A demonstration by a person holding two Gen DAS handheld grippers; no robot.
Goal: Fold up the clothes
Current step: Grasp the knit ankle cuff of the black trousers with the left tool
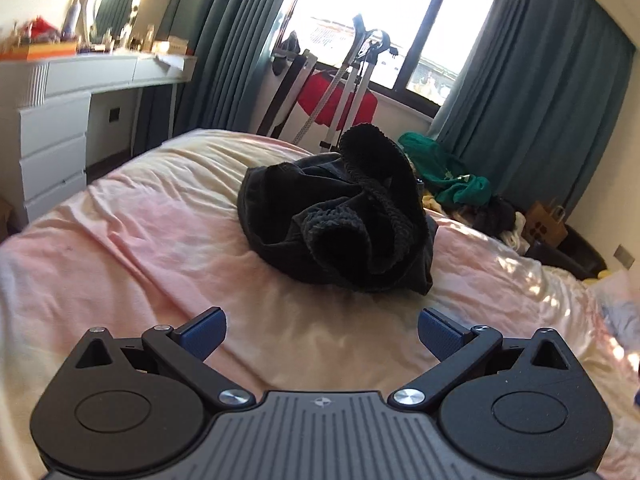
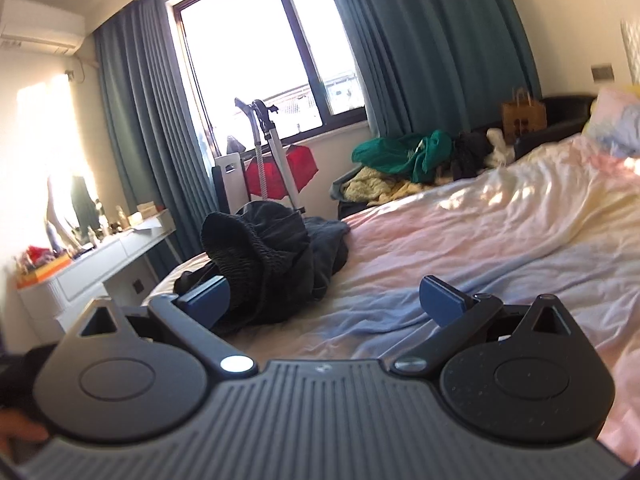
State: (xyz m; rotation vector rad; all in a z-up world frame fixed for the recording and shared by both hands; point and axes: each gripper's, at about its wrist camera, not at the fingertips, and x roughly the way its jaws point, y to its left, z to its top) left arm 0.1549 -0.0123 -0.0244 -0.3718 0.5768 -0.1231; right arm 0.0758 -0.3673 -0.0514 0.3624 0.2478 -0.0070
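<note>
Both grippers, left (image 1: 322, 334) and right (image 2: 325, 300), spread wide, empty. Dark heap (image 1: 340, 216) crumpled on bed (image 1: 140, 240). Risk: pinching several layers, or sheet, dragging the whole bundle.

The left wrist view looks low across the bed (image 1: 140, 216) toward the window (image 1: 360, 20), with the dark crumpled garment (image 1: 336, 216) near and dead ahead of its claw (image 1: 322, 334). The right wrist view sits just as low, facing the same window (image 2: 256, 52) from farther right, garment (image 2: 272, 264) at its left. Both share bed, garment, curtains and the white dresser (image 1: 56, 120).
</note>
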